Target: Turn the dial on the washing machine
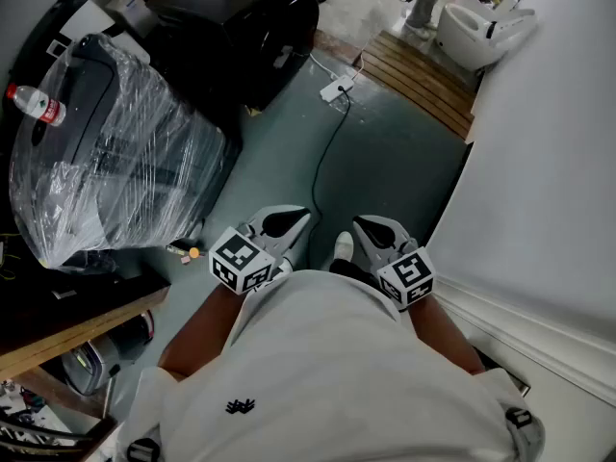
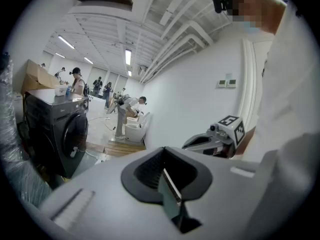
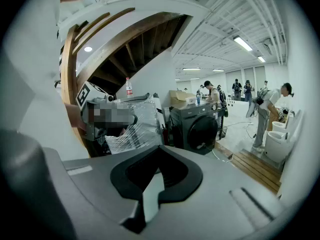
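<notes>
The dark front-loading washing machine [image 1: 252,29] stands at the far side of the floor, well away from both grippers. It also shows in the left gripper view [image 2: 56,133] and in the right gripper view [image 3: 198,125], but its dial is too small to make out. My left gripper [image 1: 285,223] and right gripper [image 1: 370,229] are held side by side close to my body, above the floor. Both are shut with nothing between the jaws, as each gripper's own view shows for the left gripper [image 2: 168,183] and the right gripper [image 3: 152,194].
An appliance wrapped in clear plastic [image 1: 108,154] stands at the left with a water bottle [image 1: 37,104] on it. A power strip [image 1: 337,89] and its black cable lie on the floor ahead. A wooden platform [image 1: 423,83], a white fixture [image 1: 481,29] and a white wall [image 1: 549,162] are at the right.
</notes>
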Demonstrator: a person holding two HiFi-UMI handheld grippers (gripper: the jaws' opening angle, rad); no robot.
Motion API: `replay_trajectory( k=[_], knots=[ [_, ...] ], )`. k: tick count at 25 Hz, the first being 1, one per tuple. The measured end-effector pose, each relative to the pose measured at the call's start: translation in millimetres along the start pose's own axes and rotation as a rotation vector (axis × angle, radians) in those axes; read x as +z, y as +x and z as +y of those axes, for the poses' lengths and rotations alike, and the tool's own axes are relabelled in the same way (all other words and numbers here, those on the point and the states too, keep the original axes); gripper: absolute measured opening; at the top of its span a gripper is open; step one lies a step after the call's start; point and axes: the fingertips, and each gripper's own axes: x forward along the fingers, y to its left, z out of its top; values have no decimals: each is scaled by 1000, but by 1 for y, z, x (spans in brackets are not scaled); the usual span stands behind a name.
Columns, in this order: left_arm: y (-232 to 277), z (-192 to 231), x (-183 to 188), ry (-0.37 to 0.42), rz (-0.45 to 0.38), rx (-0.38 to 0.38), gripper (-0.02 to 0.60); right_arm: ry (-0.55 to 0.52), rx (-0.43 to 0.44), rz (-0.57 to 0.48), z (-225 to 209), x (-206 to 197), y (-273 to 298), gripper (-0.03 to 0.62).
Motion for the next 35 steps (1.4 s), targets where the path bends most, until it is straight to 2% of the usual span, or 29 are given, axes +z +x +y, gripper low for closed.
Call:
replay_trajectory(
  k=[5, 9, 14, 16, 19, 25, 29, 32, 35],
  knots=[
    [70, -6, 15, 10, 9, -6, 57, -47, 20, 15, -62, 2, -17, 2],
    [121, -14, 34, 18, 3, -10, 57, -25, 16, 4, -109, 2, -31, 2],
    [158, -2, 55, -39, -26, -2, 57, -18, 4, 3, -156, 5, -33, 2],
    [169, 9, 61, -39, -18, -5, 57, -28, -4, 4, -172, 9, -30, 4],
    [187, 36, 71, -34, -13, 2, 57, -23, -18, 2, -202, 15, -16, 38],
    [230, 114, 95, -41, -16, -6, 57, -14, -30, 24, -264, 35, 44, 38],
    [272, 174, 124, -71, -10, -8, 57, -39, -39, 36, -316, 78, 89, 38],
    [296, 211, 155, -76, -32, -38, 57, -76, -41, 60, -354, 113, 128, 38],
    [313, 253, 182, -121, -54, -68, 57, -110, -61, 75, -391, 145, 167, 38]
  ],
)
